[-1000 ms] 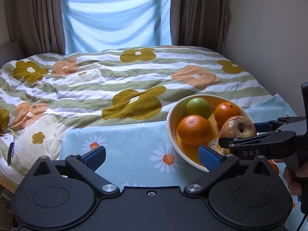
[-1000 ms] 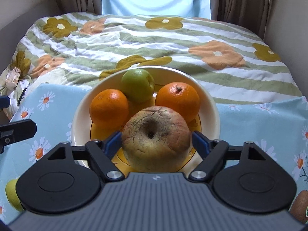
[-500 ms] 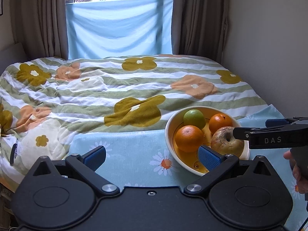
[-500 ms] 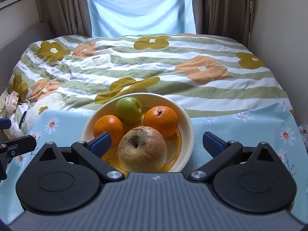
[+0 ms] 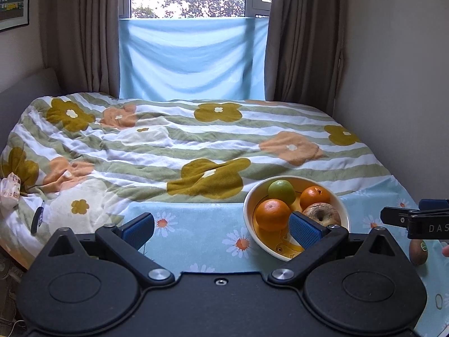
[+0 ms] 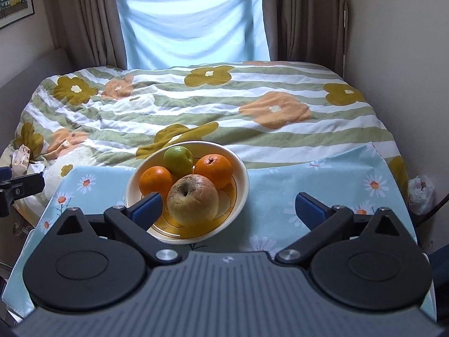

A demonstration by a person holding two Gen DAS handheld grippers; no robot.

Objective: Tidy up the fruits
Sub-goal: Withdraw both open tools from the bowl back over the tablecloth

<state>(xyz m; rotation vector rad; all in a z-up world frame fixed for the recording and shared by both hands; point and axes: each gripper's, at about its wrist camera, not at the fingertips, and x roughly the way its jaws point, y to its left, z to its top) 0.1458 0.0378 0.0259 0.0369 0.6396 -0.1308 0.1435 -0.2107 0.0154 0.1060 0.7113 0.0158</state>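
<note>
Your right gripper hangs above the near rim of the bowl, its fingers spread wide and holding nothing. Your left gripper is likewise wide open and empty over the daisy cloth. The bowl sits on that cloth at the foot of the bed and holds four fruits: a brown apple at the front, two oranges and a green fruit. The apple is roughly round, with no clear long axis; its stem pit tilts up toward you. A placement appears complete. A kiwi lies on the cloth right of the bowl; judged next, you reach for it with open fingers.
</note>
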